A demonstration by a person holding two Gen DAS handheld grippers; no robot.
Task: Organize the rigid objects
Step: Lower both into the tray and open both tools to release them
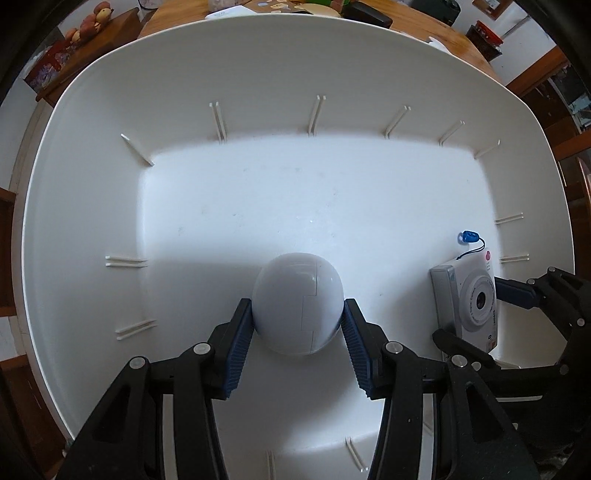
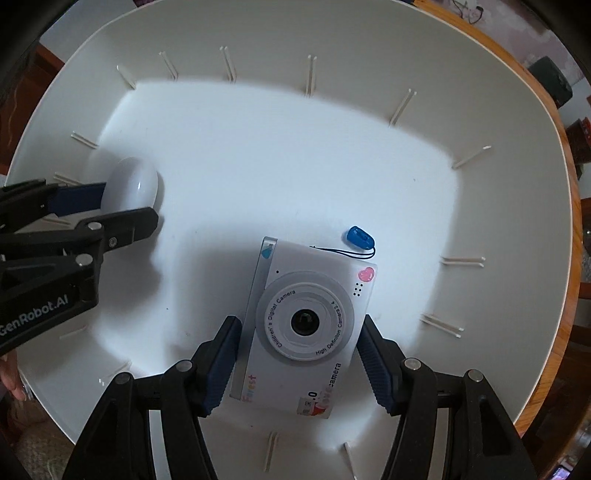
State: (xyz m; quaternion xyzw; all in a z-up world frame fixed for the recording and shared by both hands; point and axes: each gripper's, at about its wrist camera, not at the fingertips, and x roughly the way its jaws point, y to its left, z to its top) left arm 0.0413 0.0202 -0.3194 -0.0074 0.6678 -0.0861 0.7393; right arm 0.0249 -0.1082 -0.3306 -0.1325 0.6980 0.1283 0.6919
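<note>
White egg-shaped object between left gripper fingers, seemingly clamped, inside white bin

Home setting, likely dining room: round wooden table under white bin, wooden sideboard with decorative fruit, cabinets along wall.

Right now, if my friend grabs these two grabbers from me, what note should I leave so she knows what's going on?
Left gripper: fingers closed on the white egg-shaped ball, low inside the white tub.
Right gripper: fingers closed on the toy camera, lens facing up, also inside the tub. Its blue strap tag lies on the tub floor.
Done: both things are down in the tub.
Left: open each gripper and lift out. Whether more things wait outside can't be seen.
</note>
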